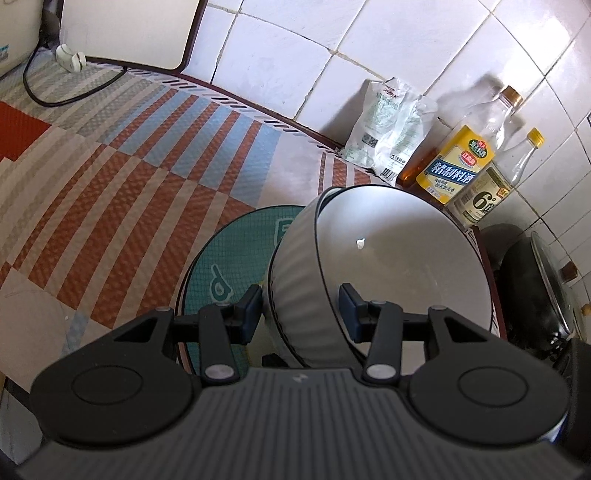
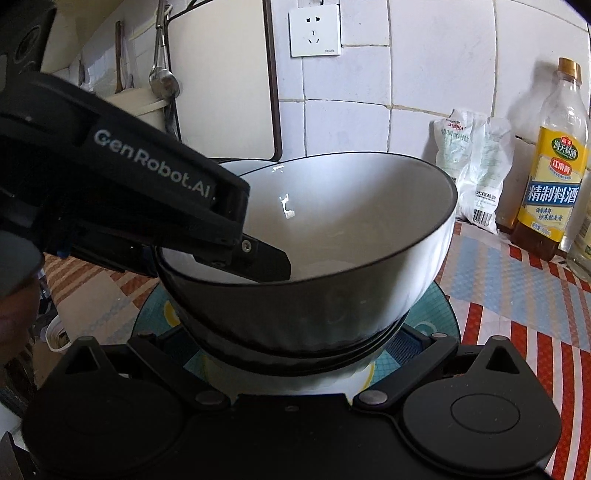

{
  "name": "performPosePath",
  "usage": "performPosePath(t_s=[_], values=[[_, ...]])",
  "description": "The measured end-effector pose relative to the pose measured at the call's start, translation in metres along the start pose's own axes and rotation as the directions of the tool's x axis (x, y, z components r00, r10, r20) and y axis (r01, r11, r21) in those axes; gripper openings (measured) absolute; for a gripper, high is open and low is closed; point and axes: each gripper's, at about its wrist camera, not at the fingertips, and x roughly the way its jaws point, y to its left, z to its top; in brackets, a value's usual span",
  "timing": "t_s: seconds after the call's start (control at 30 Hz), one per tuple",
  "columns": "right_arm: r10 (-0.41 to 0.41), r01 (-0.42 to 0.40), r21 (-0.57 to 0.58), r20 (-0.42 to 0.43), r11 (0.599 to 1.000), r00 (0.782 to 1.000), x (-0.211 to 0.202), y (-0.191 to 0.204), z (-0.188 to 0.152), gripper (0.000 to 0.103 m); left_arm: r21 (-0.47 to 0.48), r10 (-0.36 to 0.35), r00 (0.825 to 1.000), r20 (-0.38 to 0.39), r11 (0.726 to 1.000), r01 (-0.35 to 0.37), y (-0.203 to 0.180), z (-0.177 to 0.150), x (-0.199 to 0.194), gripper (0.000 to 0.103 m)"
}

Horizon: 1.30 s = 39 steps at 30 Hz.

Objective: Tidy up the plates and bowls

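Observation:
A white bowl with a dark rim (image 1: 388, 258) is tilted on its side over a teal patterned plate (image 1: 229, 266). My left gripper (image 1: 301, 314) has one finger outside the bowl's ribbed wall and one inside; the jaws straddle the wall with a gap. In the right wrist view the same bowl (image 2: 332, 258) sits nested in another bowl on the teal plate (image 2: 439, 317), and the left gripper's finger (image 2: 266, 260) reaches into it. My right gripper (image 2: 295, 343) is spread wide around the bowl stack's base; its fingertips are hidden.
A striped mat (image 1: 147, 166) covers the counter. Against the tiled wall stand a white bag (image 1: 388, 129), a yellow-labelled bottle (image 1: 461, 162) and a second bottle (image 1: 495, 188). A dark pan (image 1: 535, 288) lies at the right. A white board (image 1: 129, 29) leans at the back.

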Motion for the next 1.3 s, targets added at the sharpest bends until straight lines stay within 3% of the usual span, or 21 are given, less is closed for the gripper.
performPosePath(t_s=[0.3, 0.43, 0.53, 0.63, 0.77, 0.9, 1.03, 1.3], values=[[0.01, -0.005, 0.081, -0.058, 0.997, 0.998, -0.005, -0.005, 0.006, 0.102, -0.057, -0.024, 0.999, -0.039, 0.998, 0.022, 0.007, 0.003, 0.003, 0.045], [0.012, -0.007, 0.07, -0.069, 0.998, 0.998, -0.015, -0.005, 0.007, 0.102, -0.054, 0.002, 0.999, -0.053, 0.999, -0.004, 0.006, 0.004, 0.0, 0.049], [0.017, -0.013, 0.078, -0.055, 0.997, 0.998, -0.032, -0.004, 0.005, 0.102, -0.001, 0.023, 0.998, -0.061, 1.0, -0.023, -0.004, 0.004, -0.005, 0.049], [0.012, -0.008, 0.101, -0.046, 0.995, 0.999, -0.045, -0.005, 0.003, 0.102, 0.067, 0.054, 0.997, -0.049, 0.996, -0.051, -0.015, 0.004, -0.017, 0.055], [-0.02, 0.028, 0.147, -0.058, 0.989, 0.998, -0.071, 0.003, 0.002, 0.102, 0.127, 0.071, 0.997, -0.03, 0.99, -0.067, -0.022, 0.003, -0.044, 0.058], [-0.053, 0.056, 0.157, -0.027, 0.986, 0.998, -0.108, 0.021, 0.004, 0.102, 0.161, 0.043, 0.999, -0.013, 0.986, -0.041, -0.028, 0.005, -0.078, 0.06], [-0.136, 0.137, 0.21, -0.018, 0.968, 0.991, -0.137, 0.032, 0.005, 0.102, 0.239, 0.042, 0.999, 0.013, 0.97, -0.044, -0.039, -0.002, -0.122, 0.063], [-0.214, 0.194, 0.222, 0.066, 0.955, 0.975, -0.205, 0.047, 0.034, 0.102, 0.318, 0.041, 0.998, 0.049, 0.947, -0.054, -0.05, -0.008, -0.2, 0.073]])
